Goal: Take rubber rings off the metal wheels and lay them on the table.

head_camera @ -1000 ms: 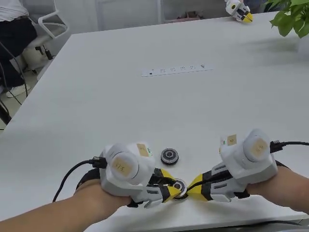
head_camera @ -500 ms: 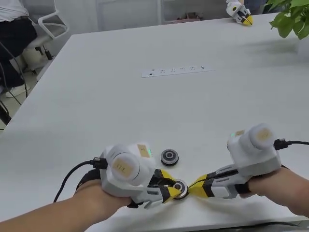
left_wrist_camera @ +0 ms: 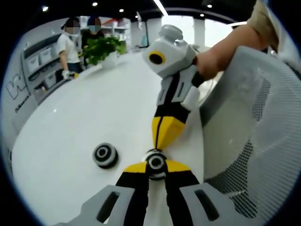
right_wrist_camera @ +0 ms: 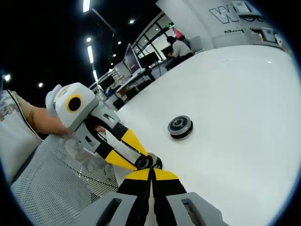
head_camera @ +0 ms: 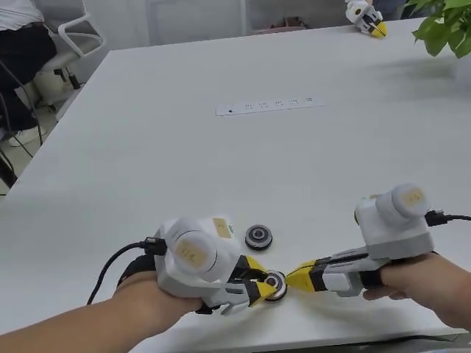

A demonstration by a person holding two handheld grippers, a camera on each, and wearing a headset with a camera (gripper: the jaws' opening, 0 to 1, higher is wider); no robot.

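tightly, left tongs (head_camera: 265, 287) gripping metal wheel (head_camera: 276, 283), right tongs (head_camera: 290, 279) closed against it

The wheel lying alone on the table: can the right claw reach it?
Probably yes. The lone wheel sits close by on bare table, nothing between it and the right claw. That claw is shut, though, its tips at the held wheel in the left claw.

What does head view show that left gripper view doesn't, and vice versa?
Head view: a power strip mid-table, a spare gripper at the far edge, an office chair past the corner. Left gripper view: a mesh chair back and two people standing. Both: the left gripper shut on a metal wheel, the right gripper with its tip at that wheel, a second wheel loose on the white table, a leafy plant.
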